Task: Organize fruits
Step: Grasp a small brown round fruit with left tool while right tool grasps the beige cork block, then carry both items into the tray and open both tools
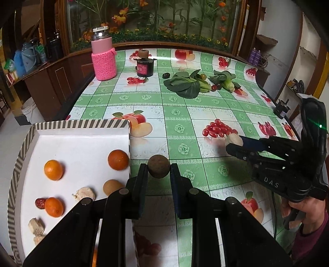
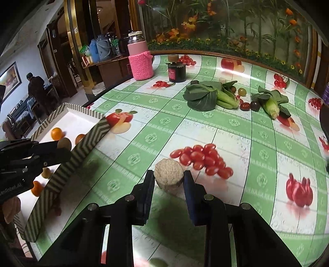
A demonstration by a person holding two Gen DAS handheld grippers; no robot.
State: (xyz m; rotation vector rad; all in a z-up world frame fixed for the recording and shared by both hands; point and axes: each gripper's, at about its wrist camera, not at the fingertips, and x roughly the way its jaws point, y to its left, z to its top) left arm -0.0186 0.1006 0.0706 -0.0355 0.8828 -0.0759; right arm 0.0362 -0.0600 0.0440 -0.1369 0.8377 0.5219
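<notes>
Nearest to us, our left gripper [image 1: 158, 168] is closed on a round brown fruit [image 1: 158, 166], its two fingers pressing the ball from either side just beside the right wall of the box [image 1: 82, 123]. Our right gripper [image 2: 168, 180] is clamped on a pale, rough-cut chunk [image 2: 168, 177], which sits between the pads above the green checked tablecloth [image 2: 236, 133]; from the left camera the same chunk shows at the tip of that gripper, over the printed cherry tomatoes. A hand [image 1: 304, 209] in a dark red sleeve grips the right tool's handle at the edge of the left view. The box, white inside with a striped rim, lies at the near left corner of the table and holds three oranges [image 1: 53, 170], a tan round fruit [image 1: 112, 187], a red date [image 1: 40, 203] touching one orange, and several pale chunks [image 1: 85, 194] like the one we hold. Farther across the cloth, well apart from the box, lie leafy greens [image 2: 202, 96] and an ear of corn [image 2: 272, 108], with a few small dark and reddish fruits [image 2: 249, 105] between them and a greenish one [image 2: 242, 91] just behind. Beyond these stand a dark jar [image 2: 176, 69] with a cork-like knob and a pink bottle [image 2: 139, 59] in a knitted sleeve, near the table's far edge. Behind the table runs a glass panel [image 1: 156, 18] with bamboo and orange flowers. In the far left of the right camera, a person [image 2: 36, 90] stands in another room.
</notes>
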